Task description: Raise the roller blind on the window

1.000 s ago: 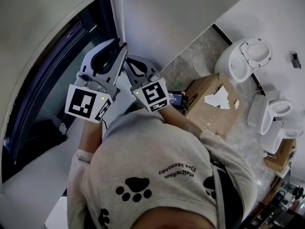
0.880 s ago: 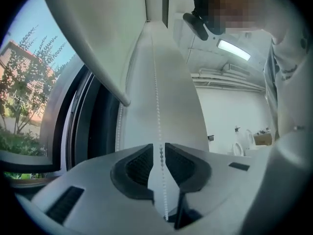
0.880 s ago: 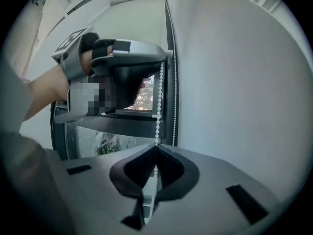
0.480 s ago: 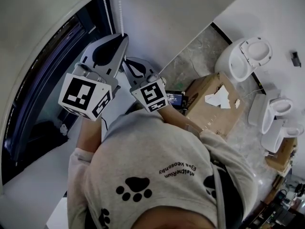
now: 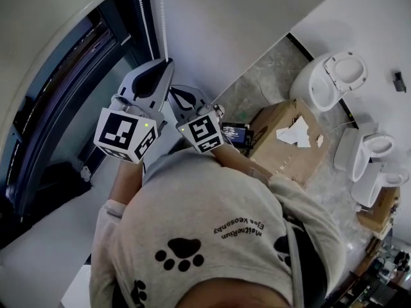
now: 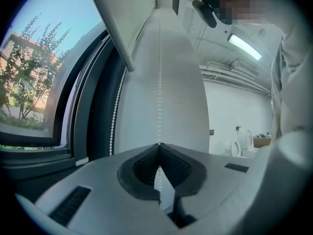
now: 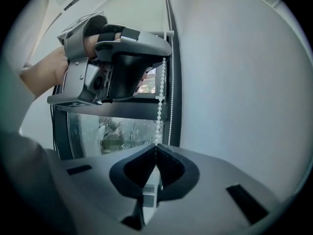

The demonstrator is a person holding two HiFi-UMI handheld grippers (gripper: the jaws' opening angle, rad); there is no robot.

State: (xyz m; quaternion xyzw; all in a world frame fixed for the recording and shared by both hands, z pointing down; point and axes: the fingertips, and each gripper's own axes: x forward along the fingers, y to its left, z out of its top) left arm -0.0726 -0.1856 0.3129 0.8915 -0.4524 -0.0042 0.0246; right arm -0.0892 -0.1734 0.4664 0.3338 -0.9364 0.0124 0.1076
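The cream roller blind [image 5: 45, 18] covers the top of the dark-framed window [image 5: 70, 127]; its bottom bar [image 6: 115, 33] hangs high over the glass. Two strands of white bead chain [image 5: 162, 18] run down beside the frame. My left gripper [image 5: 169, 61] is shut on the strand nearer the wall, and the beads [image 6: 159, 82] rise straight from its closed tips [image 6: 158, 145]. Just below it, my right gripper [image 5: 171, 89] is shut on the same strand [image 7: 159, 109]. In the right gripper view the left gripper [image 7: 165, 45] shows directly above the right gripper [image 7: 156, 146].
A white wall [image 5: 218, 24] stands right of the chain. On the floor to the right lie an open cardboard box [image 5: 289, 140], a white toilet [image 5: 331, 76] and more toilets [image 5: 372, 149]. The person's grey-shirted body fills the lower head view.
The left jaws, open around the chain a second ago, have shut on it. Both grippers have dropped a little with the chain. The blind's bottom edge has risen, baring more window.
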